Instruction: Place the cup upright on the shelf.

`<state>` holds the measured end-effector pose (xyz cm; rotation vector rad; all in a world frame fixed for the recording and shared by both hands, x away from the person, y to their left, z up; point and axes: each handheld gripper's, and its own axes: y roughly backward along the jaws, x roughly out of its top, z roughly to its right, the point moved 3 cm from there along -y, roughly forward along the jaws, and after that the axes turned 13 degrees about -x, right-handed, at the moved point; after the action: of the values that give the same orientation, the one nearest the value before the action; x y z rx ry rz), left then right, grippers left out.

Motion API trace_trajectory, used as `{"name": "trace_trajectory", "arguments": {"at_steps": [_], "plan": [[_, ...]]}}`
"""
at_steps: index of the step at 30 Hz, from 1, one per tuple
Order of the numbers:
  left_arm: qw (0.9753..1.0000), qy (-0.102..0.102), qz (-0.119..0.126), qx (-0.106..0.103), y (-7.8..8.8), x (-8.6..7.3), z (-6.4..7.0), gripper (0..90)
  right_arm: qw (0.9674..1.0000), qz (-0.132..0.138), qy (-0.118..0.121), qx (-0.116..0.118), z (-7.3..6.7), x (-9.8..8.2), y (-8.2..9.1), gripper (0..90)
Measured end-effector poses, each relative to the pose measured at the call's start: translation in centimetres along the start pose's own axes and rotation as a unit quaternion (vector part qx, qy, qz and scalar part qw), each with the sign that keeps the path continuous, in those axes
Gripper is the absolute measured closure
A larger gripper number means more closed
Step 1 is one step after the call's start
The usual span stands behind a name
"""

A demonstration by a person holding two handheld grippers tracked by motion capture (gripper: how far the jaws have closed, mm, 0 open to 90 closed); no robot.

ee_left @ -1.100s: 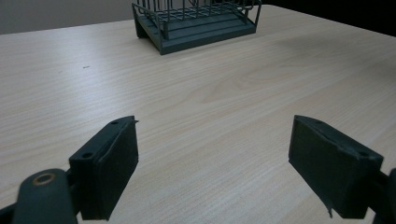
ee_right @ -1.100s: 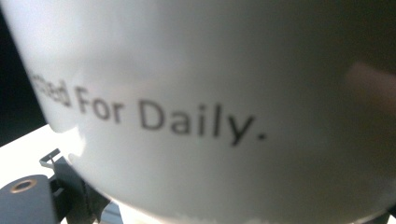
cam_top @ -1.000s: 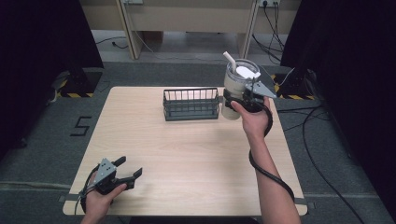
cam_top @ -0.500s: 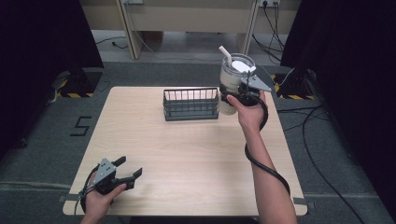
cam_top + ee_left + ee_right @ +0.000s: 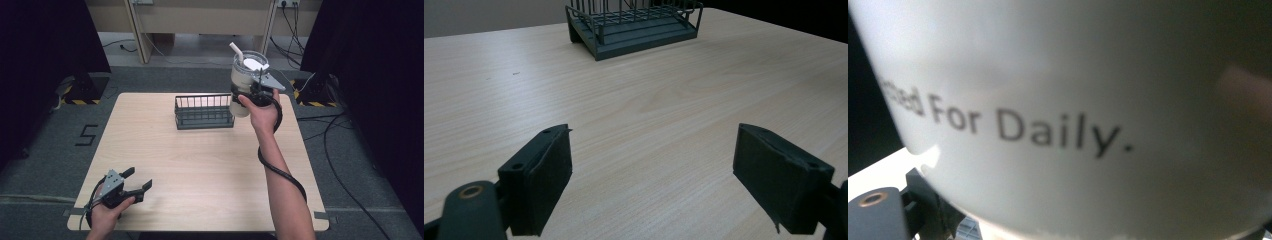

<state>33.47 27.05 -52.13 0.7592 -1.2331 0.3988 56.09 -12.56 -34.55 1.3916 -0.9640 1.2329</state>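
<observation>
Pale wood-grain table [image 5: 210, 165] on grey floor, dark curtains on both sides. Left gripper [image 5: 131, 186] sits low at the near-left corner, jaws spread wide with nothing between them; left gripper view confirms bare tabletop between the 2 pads [image 5: 544, 175]. Judgement: parked, out of the way of the working arm. Mid-table toward the far edge: dark wire rack basket [image 5: 204, 111], nothing visible in it. Right of it, right gripper [image 5: 252, 92] pinches the tall translucent white plastic tumbler with lid and straw [image 5: 243, 80], held upright and in the air just past the basket's right end, probably upright so nothing spills. Printed text on its wall reads "For Daily." [image 5: 1063, 132]. Versus 0.5 s ago: tumbler is higher and slightly nearer the basket; left gripper unchanged.
</observation>
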Motion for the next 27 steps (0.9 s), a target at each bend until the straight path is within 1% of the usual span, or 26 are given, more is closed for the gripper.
{"name": "trace_trajectory", "arguments": {"at_steps": [6,11,14,20,27], "plan": [[1.0,0.001,0.002,-0.002,0.0,0.0,0.0,15.4,1.0,0.003,0.004,0.003,-0.6,0.6,-0.7,9.7],[1.0,0.002,0.003,-0.002,0.0,0.1,0.0,15.4,1.0,0.004,0.002,0.006,-1.1,1.0,-1.4,9.7],[1.0,0.002,0.003,-0.002,0.0,0.1,0.0,15.4,1.0,0.003,0.003,0.007,-1.3,1.1,-1.8,9.7],[1.0,0.002,0.003,-0.002,0.0,0.1,0.0,15.4,1.0,0.003,-0.003,0.009,-1.7,1.2,-2.6,9.7],[1.0,0.002,0.002,-0.002,0.0,0.0,0.0,15.4,0.9999,0.001,-0.005,0.011,-2.2,1.3,-3.4,9.7]]}}
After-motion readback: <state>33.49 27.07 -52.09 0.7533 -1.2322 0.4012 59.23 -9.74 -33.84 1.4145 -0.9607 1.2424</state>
